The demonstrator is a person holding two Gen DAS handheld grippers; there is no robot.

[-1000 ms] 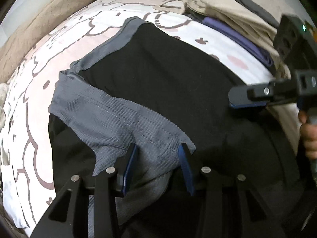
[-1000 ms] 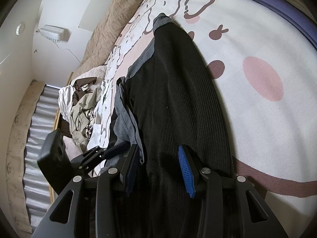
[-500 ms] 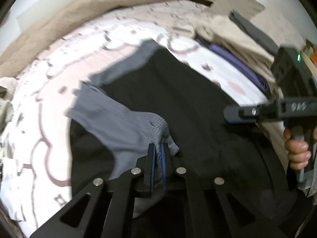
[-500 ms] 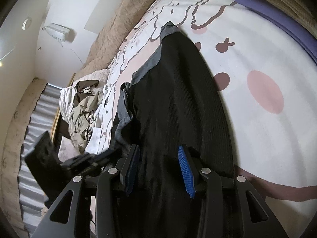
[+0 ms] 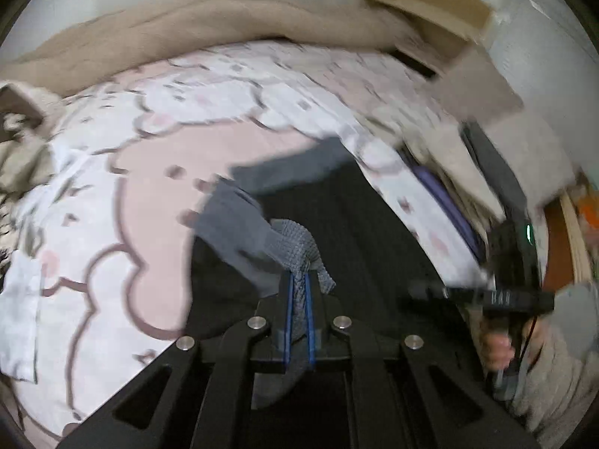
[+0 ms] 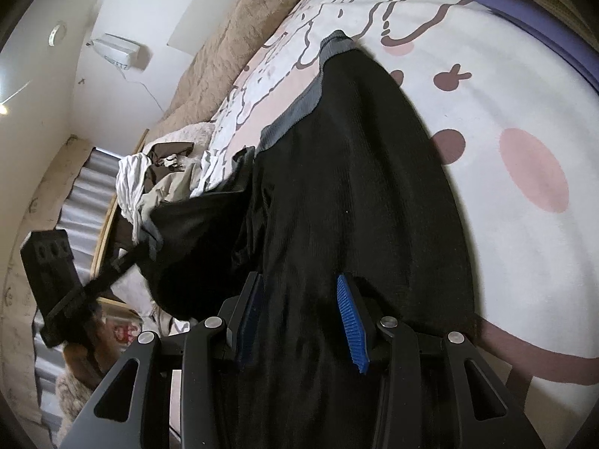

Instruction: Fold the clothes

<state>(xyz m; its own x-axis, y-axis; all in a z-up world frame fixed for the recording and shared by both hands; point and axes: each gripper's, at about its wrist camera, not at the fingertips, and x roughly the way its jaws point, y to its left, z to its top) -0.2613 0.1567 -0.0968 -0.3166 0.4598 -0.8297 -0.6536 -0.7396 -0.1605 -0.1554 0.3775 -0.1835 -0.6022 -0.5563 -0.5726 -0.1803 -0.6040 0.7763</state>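
A black garment [image 5: 355,232] with grey trim lies spread on the cartoon-print bedsheet [image 5: 149,187]. My left gripper [image 5: 297,280] is shut on its grey ribbed cuff [image 5: 295,243] and holds that sleeve lifted off the bed. In the right wrist view the same black garment [image 6: 355,168] stretches away from me, and the left gripper [image 6: 146,243] holds the raised sleeve at the left. My right gripper [image 6: 299,299] stands open low over the garment's near part, blue pads apart with black cloth showing between them. It also appears in the left wrist view as the right gripper [image 5: 430,292], held by a hand [image 5: 498,348].
A stack of folded clothes [image 5: 449,194] with a purple layer [image 6: 543,18] lies right of the garment. A beige blanket [image 5: 187,48] runs along the far side. A heap of unfolded clothes [image 6: 149,172] sits at the bed's left end. The bedsheet [image 6: 505,112] is bare to the right.
My left gripper closed on the grey cuff, then rose and pulled back, lifting the sleeve off the garment. The right gripper stayed in place, still open.
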